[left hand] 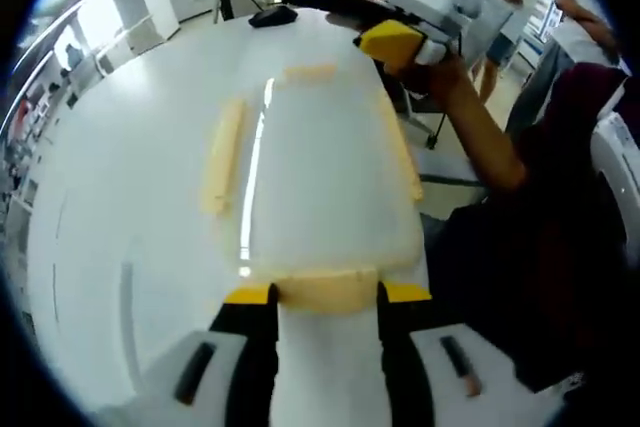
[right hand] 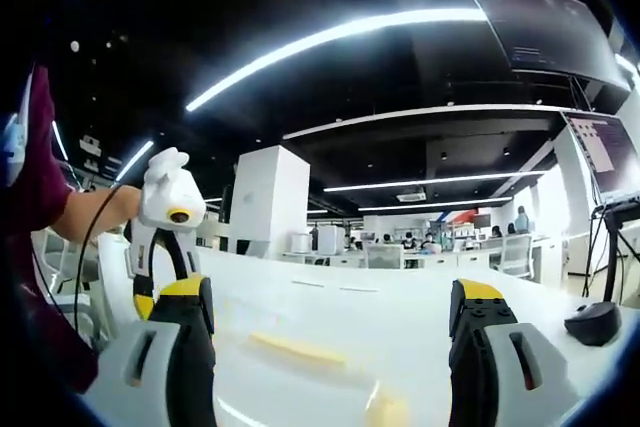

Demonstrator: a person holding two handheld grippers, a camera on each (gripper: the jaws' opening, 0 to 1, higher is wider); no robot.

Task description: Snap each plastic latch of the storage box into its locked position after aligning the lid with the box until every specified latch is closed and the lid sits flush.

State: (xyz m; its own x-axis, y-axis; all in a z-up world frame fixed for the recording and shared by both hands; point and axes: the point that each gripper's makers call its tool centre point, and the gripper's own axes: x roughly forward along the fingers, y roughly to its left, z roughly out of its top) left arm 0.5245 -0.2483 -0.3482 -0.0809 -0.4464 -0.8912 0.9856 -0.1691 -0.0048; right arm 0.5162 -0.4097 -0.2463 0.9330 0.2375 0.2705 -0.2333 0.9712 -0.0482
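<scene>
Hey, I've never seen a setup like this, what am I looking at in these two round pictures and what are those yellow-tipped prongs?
No robot here: a person holds a hand gripper in each hand, and each carries a fisheye camera looking along its own jaws. The yellow-tipped prongs are those jaws.

In the left gripper view, the left gripper has its jaws open on either side of a yellow latch at the near end of a translucent storage box on a white table. Its lid is on. The right gripper, in the person's hand, sits at the far end.

The right gripper view looks across the box from that end; its jaws are wide open, holding nothing. A black computer mouse lies on the table.
</scene>
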